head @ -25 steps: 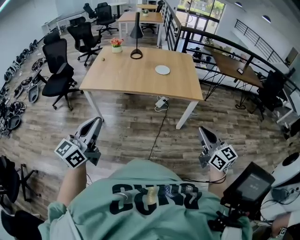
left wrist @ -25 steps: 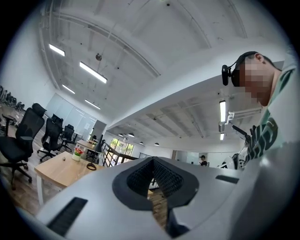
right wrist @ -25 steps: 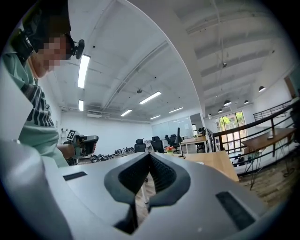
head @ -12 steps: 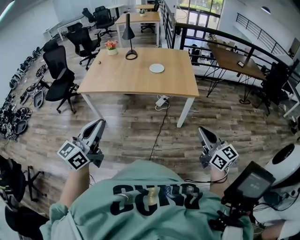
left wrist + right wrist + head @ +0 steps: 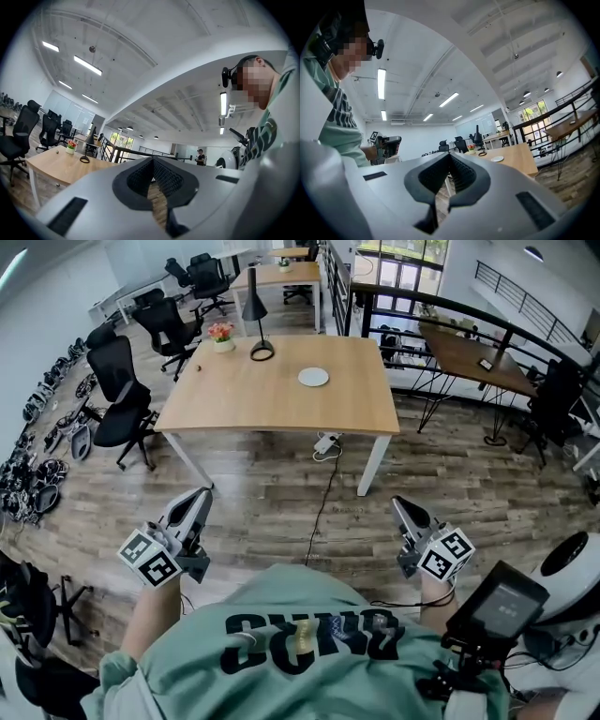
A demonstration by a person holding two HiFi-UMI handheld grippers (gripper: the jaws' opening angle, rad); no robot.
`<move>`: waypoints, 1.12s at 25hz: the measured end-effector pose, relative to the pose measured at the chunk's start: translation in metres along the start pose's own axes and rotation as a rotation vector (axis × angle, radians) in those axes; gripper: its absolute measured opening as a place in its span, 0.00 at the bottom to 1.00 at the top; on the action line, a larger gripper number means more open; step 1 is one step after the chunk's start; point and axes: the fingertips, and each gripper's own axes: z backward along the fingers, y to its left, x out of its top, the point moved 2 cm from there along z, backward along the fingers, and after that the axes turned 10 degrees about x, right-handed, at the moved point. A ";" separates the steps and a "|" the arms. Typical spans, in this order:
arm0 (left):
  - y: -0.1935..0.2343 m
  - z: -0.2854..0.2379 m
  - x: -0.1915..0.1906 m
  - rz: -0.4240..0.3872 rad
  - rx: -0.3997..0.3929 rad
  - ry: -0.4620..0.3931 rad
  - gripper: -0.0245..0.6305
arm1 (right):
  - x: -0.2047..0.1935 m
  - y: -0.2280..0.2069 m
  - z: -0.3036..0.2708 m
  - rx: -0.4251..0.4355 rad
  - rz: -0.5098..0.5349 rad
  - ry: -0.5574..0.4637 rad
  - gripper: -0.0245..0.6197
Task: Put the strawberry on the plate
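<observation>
Well, left tongs (image 5: 199, 497) and right tongs (image 5: 400, 505) are both pinched together on nothing, well short of the tabletop (image 5: 272, 399). A speck that is likely the strawberry (image 5: 197, 363) sits far-left on it, on the left tongs' side, plate (image 5: 313, 377) to its right.

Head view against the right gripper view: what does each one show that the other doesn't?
Only the head view shows the power strip on the floor under the table, the dark screen by the person's right arm, and the right gripper from above. Only the right gripper view shows the ceiling lights and that gripper's jaws head-on, together with nothing between them. Both show the wooden table, the white plate, the flower pot, the black lamp, office chairs and the left gripper.
</observation>
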 end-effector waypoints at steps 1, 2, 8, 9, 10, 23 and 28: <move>0.006 -0.002 -0.001 0.008 -0.005 0.001 0.04 | -0.001 0.000 -0.005 -0.003 0.003 0.006 0.05; 0.014 -0.004 -0.002 0.017 -0.011 0.001 0.04 | -0.002 0.000 -0.011 -0.007 0.006 0.012 0.05; 0.088 -0.030 0.005 0.070 -0.086 -0.012 0.04 | 0.006 0.001 -0.073 -0.070 0.049 0.024 0.05; 0.105 -0.035 0.010 0.075 -0.099 -0.015 0.04 | 0.008 0.003 -0.088 -0.080 0.049 0.018 0.05; 0.121 -0.040 0.017 0.077 -0.111 -0.018 0.04 | 0.011 0.007 -0.104 -0.086 0.053 0.018 0.05; 0.303 -0.067 0.054 0.121 -0.137 -0.016 0.04 | 0.011 0.014 -0.283 -0.113 0.073 0.089 0.05; 0.333 -0.082 0.046 0.155 -0.122 0.005 0.04 | 0.013 0.000 -0.321 -0.092 0.079 0.124 0.05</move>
